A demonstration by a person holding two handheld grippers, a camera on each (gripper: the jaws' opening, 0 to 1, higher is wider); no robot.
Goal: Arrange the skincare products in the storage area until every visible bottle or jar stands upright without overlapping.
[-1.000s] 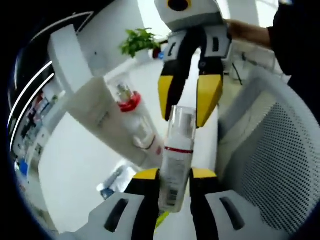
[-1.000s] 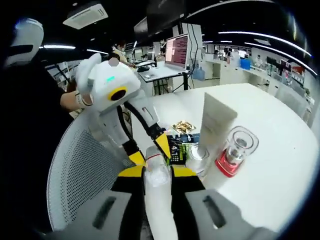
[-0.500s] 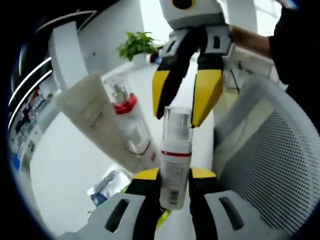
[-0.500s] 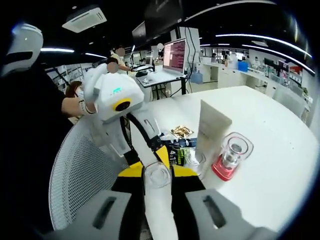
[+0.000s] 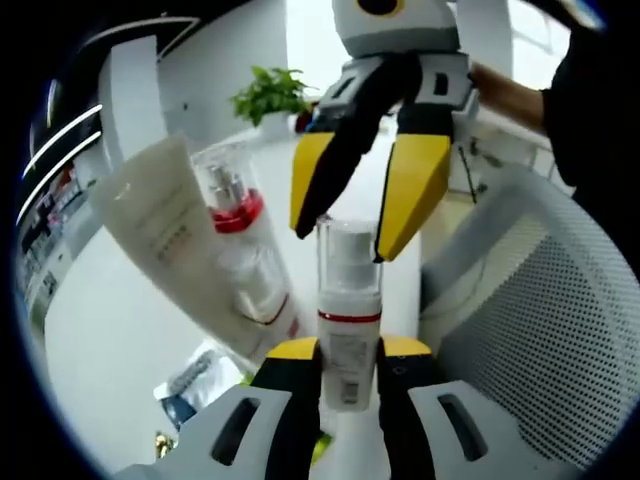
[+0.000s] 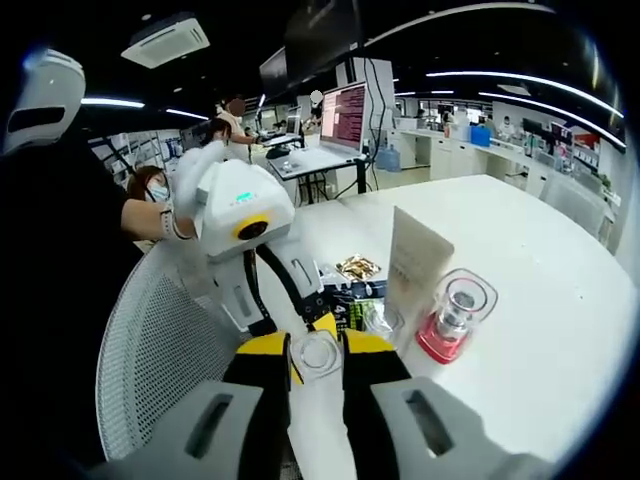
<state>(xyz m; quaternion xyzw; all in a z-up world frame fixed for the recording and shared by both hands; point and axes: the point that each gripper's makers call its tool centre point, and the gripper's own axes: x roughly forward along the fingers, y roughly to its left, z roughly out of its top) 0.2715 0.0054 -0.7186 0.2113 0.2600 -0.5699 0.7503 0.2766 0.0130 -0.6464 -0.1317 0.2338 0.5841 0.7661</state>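
Note:
In the left gripper view my left gripper (image 5: 350, 350) is shut on a white pump bottle (image 5: 349, 330) with a red band and a clear cap, held upright in the picture. My right gripper (image 5: 342, 245) comes down from the top, its yellow jaws open on either side of the cap. The right gripper view looks down onto that cap (image 6: 316, 352) between the right gripper's (image 6: 318, 348) jaws, with my left gripper (image 6: 240, 215) reaching in from the upper left. A white tube (image 5: 165, 230) (image 6: 415, 260) and a clear bottle with a red collar (image 5: 235, 215) (image 6: 455, 315) stand on the white table (image 6: 540, 260).
Dark sachets (image 6: 350, 305) (image 5: 195, 385) and gold packets (image 6: 355, 268) lie near the table edge. A white mesh chair (image 5: 530, 330) (image 6: 160, 340) is right beside the grippers. A potted plant (image 5: 270, 92) stands far back. A monitor (image 6: 345, 105) and seated people are at the desks behind.
My right gripper has come closer over the cap, its jaws now straddling it. The left gripper keeps its hold on the bottle. Both views have shifted slightly.

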